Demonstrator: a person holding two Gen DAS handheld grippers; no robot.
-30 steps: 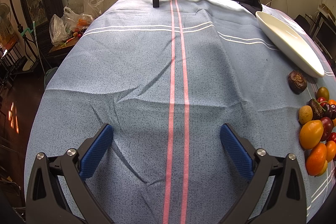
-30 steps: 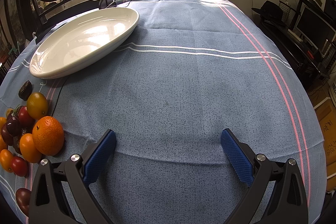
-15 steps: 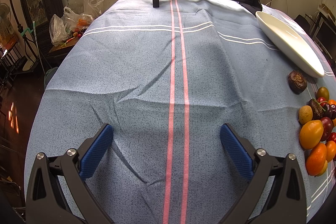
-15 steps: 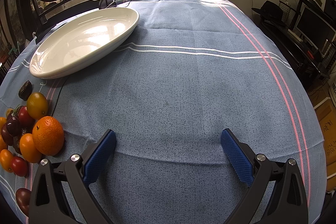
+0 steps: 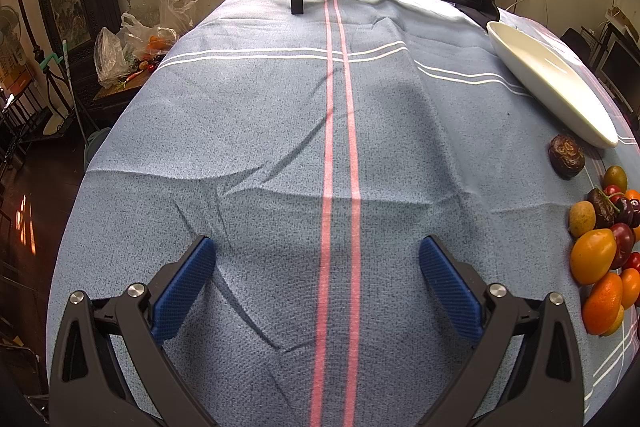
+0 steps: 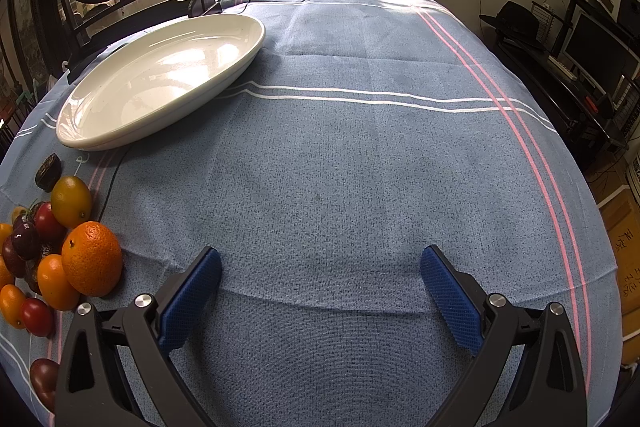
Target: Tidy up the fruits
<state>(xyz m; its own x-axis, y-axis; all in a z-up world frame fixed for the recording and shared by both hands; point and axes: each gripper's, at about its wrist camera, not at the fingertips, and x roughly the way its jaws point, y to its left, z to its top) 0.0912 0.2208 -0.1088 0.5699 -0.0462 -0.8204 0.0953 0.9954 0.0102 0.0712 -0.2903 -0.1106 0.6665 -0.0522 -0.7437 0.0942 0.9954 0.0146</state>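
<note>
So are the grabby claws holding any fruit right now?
No, nothing is held. The left gripper and right gripper are both wide open over bare tablecloth; the fruit pile lies untouched beside the white plate.

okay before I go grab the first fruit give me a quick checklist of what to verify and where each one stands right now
1. Left gripper open and holding nothing: ok.
2. Right gripper open and holding nothing: ok.
3. White plate has nothing in it: ok.
4. Fruit pile lies on the tablecloth beside the plate, none loaded: ok.
5. Large orange sits at the pile's near edge, exposed to the right gripper: ok.
6. Whether lifting it will make its neighbours roll: cannot tell.
</note>
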